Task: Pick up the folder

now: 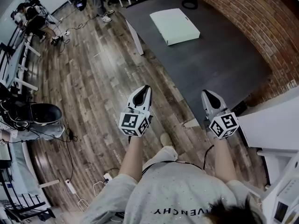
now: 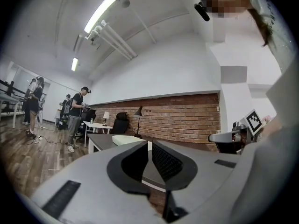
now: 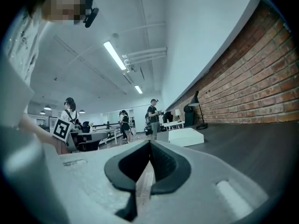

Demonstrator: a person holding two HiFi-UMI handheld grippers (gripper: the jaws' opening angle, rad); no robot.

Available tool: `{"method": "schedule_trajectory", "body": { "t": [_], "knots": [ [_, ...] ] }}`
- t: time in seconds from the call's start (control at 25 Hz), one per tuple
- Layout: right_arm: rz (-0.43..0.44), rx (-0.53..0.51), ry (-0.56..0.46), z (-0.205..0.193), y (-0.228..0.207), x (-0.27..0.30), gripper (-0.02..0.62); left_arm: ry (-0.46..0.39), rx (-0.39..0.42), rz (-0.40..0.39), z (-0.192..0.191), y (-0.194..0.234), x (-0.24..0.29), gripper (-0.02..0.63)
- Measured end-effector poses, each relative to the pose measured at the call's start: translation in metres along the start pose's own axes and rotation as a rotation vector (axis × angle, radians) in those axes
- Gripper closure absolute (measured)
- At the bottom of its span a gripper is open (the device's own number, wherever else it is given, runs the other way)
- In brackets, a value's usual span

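The folder (image 1: 174, 26) is a flat white case lying on the far part of a dark grey table (image 1: 219, 59). It also shows small and distant as the folder (image 2: 126, 139) in the left gripper view and as the folder (image 3: 186, 136) in the right gripper view. My left gripper (image 1: 145, 88) hangs over the wooden floor, left of the table's near corner, shut and empty. My right gripper (image 1: 206, 93) is over the table's near edge, also shut with nothing in it. Both point level toward the folder and are well short of it. Left gripper (image 2: 149, 143) and right gripper (image 3: 150, 143) show their jaws together.
A brick wall (image 1: 261, 17) runs along the table's right side. A white desk (image 1: 271, 125) stands at my right. People (image 1: 100, 6) stand at the far end of the room. Cables and a power strip (image 1: 71, 186) lie on the floor at left, near a black seat (image 1: 42, 113).
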State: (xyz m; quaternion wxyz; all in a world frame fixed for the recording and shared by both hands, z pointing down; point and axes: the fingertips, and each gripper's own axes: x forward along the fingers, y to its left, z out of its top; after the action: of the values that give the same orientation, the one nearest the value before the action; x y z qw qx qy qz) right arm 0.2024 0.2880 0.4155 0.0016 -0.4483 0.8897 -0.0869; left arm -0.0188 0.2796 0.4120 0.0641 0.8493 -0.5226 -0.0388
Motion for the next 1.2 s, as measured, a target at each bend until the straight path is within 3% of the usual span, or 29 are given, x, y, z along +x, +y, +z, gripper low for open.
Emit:
{"method": "schedule_trajectory", "body": {
  "t": [0.48, 0.8, 1.2],
  "knots": [
    [0.015, -0.02, -0.004, 0.006, -0.024, 0.097, 0.597, 0.013, 0.043, 0.022, -0.004, 0.058, 0.054, 0.582],
    [0.031, -0.064, -0.004, 0.009, -0.017, 0.143, 0.597, 0.02, 0.031, 0.034, -0.009, 0.092, 0.065, 0.583],
    [-0.004, -0.063, 0.018, 0.005, -0.049, 0.194, 0.594, 0.018, 0.002, 0.058, -0.011, 0.132, 0.098, 0.582]
  ]
}}
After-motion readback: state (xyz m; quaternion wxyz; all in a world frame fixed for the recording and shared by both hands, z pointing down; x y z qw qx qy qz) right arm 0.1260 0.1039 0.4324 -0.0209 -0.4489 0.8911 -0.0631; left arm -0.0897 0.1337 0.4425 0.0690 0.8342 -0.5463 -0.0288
